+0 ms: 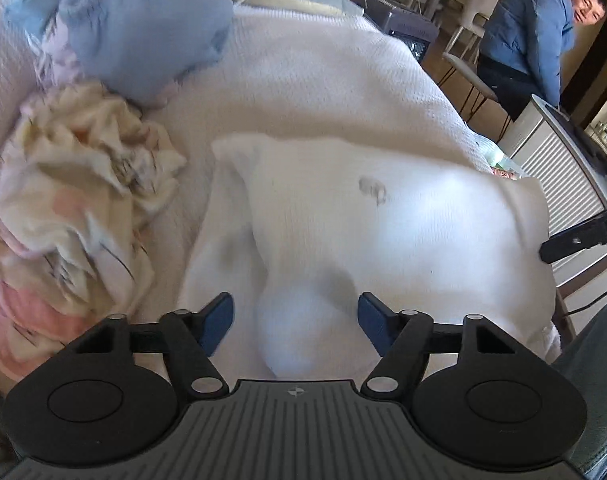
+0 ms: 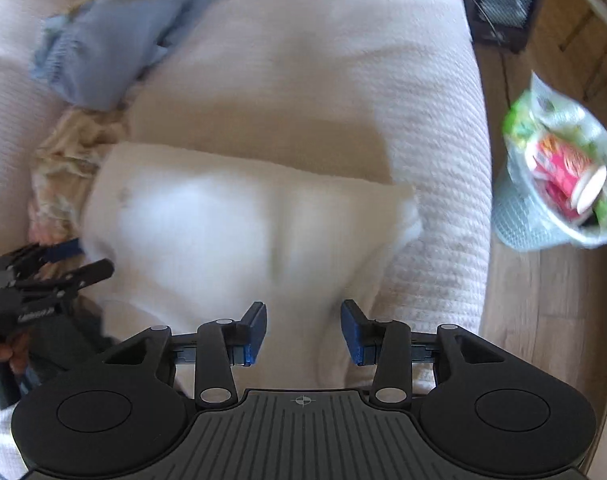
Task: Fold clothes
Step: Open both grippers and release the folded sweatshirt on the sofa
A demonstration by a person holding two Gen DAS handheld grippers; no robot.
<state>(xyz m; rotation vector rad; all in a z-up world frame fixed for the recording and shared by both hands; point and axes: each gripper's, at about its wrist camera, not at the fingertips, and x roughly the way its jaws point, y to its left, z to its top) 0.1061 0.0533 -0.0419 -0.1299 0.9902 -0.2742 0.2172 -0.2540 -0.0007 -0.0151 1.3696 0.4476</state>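
A white garment lies on the cream bed cover, partly folded, with a small grey mark on it. It also shows in the right wrist view. My left gripper is open above the garment's near edge, with a rounded fold of white cloth between its blue pads, not pinched. My right gripper is open over the garment's near right part. The left gripper shows at the left edge of the right wrist view. The right gripper's tip shows at the right of the left wrist view.
A blue garment and a crumpled cream and pink floral cloth lie at the left. A person in a blue jacket sits beyond the bed. A mesh bin with rubbish stands on the wood floor at the right. A white ribbed unit stands by the bed.
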